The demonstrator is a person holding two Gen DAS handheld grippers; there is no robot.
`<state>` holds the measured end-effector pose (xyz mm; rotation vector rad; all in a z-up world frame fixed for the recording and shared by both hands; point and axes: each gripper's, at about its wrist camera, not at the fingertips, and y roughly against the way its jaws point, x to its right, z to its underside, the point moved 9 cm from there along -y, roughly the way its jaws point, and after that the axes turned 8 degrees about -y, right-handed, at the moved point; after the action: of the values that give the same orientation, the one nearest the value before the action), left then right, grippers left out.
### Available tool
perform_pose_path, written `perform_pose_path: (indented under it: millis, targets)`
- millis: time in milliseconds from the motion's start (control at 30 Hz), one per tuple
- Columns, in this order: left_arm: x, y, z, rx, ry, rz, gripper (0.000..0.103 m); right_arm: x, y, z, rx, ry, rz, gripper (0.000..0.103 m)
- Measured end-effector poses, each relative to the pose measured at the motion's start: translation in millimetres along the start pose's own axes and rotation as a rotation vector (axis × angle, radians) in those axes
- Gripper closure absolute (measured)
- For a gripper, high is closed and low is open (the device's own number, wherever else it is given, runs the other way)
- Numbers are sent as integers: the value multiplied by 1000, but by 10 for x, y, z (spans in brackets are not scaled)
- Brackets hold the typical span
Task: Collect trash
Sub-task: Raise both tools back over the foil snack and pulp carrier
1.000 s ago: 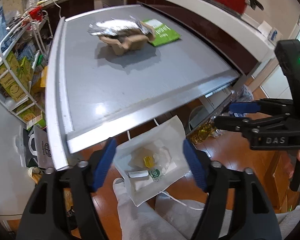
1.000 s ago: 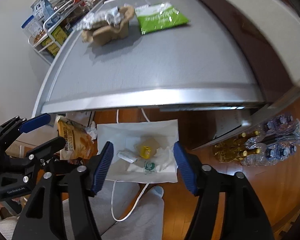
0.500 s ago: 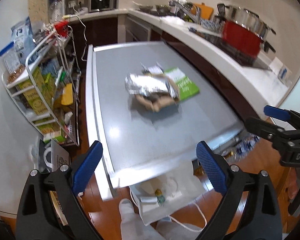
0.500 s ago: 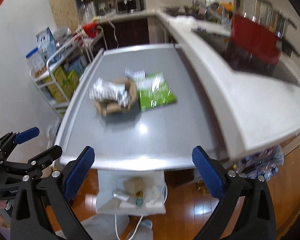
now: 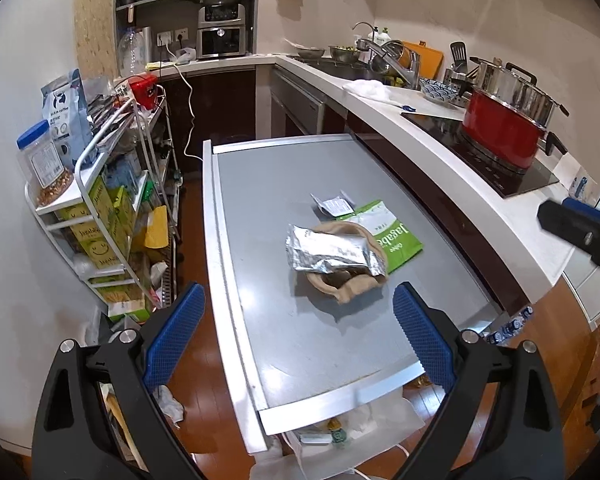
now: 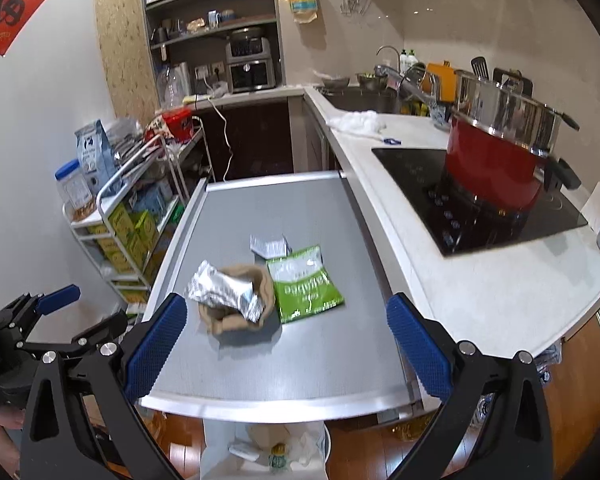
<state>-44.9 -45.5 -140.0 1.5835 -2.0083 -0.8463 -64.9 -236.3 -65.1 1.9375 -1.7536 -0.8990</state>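
Left gripper jaws spread wide, nothing between the blue pads; it hangs over the near end of the grey table. Right gripper same: spread wide, empty, above the near table edge.

Trash on the table, mid-surface: crumpled silver foil wrapper lying on top of a tan paper pulp tray. Touching its right side is a flat green snack bag printed "Jagabee" in white; a second smaller word reads roughly "Calbee", not sure. Just beyond these, a small torn silver sachet with a white label, print too small to read.

On the floor under the near table edge: an open white paper bag with bits already inside, including a small green-and-white item, a yellow piece and tissue; label unreadable.

Left of the table, a white wire rack holds yellow-green cartons marked "Jagabee" with smiley faces, a blue-white bag reading "coffee" and a blue-lidded clear jar.

Right: white counter with a red pot on a black hob. A red poster with black characters hangs on the far left wall in the right wrist view.
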Motion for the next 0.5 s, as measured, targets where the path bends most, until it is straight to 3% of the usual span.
perform_pose_path:
  millis: [200,500]
  targets:
    - [-88,-134,60,-39,-12,26,7,57,-127,-102,-4,-16,26,4]
    - [-96,-543,32,-106,-69,92,7,75,-523,-112,-81,-45,51,4]
